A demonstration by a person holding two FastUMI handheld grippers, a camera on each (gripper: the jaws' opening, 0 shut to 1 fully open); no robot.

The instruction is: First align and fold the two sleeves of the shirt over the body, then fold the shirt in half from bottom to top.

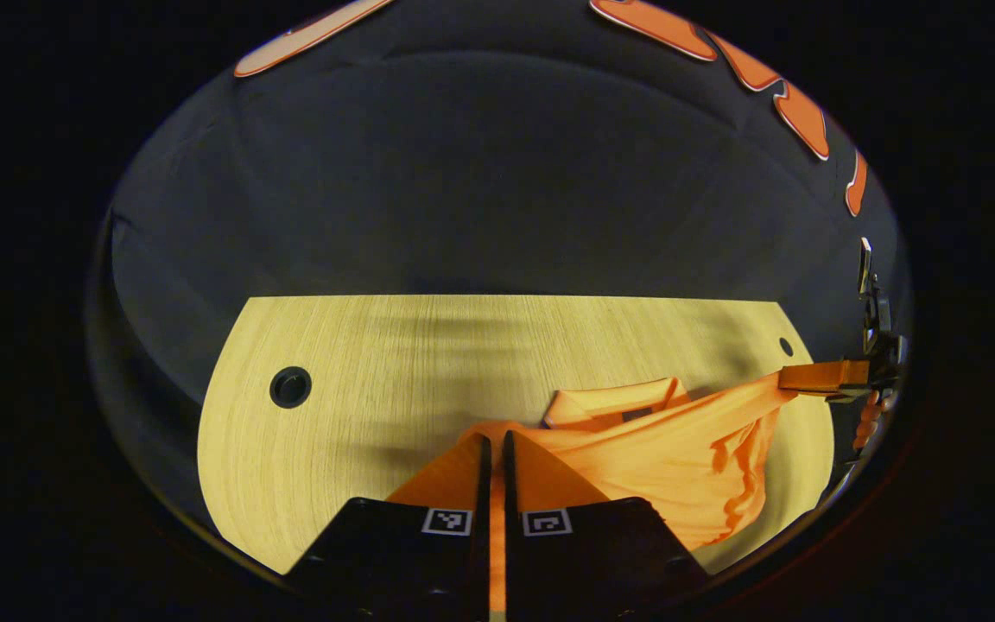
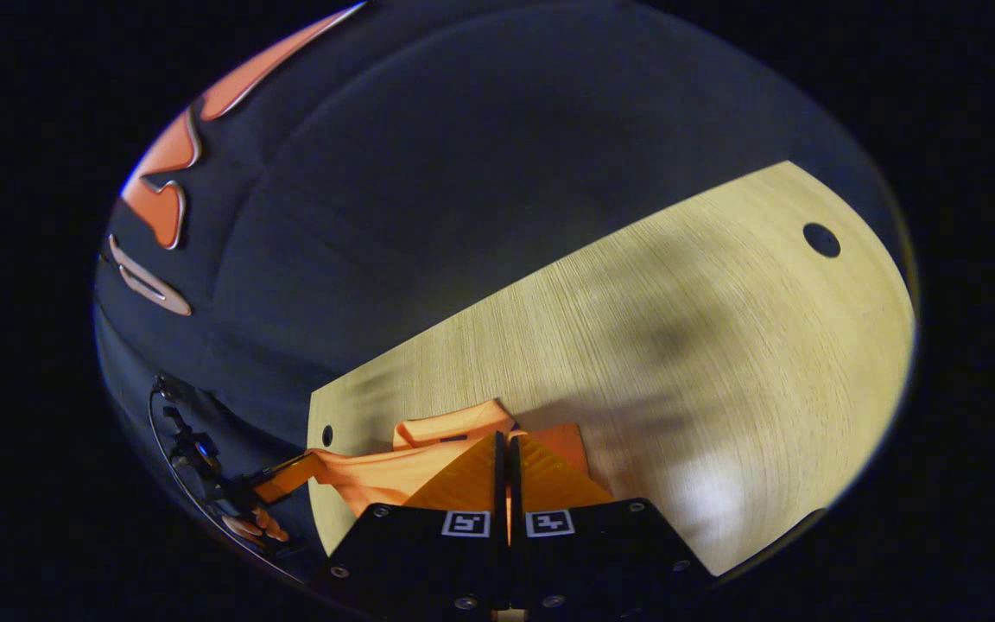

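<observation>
Hand-held gripper (image 1: 497,449) to hand-held gripper (image 1: 808,377), shirt (image 1: 679,449) taut.

Matt cloth shirt (image 1: 679,453) (wood-grain table (image 1: 394,363))

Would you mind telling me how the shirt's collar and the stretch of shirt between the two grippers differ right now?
The collar lies on the table; the stretched part is lifted off it. The collar looks flat; the stretched part hangs in folds. Both belong to one orange shirt, pinched by the left gripper and right gripper.
</observation>
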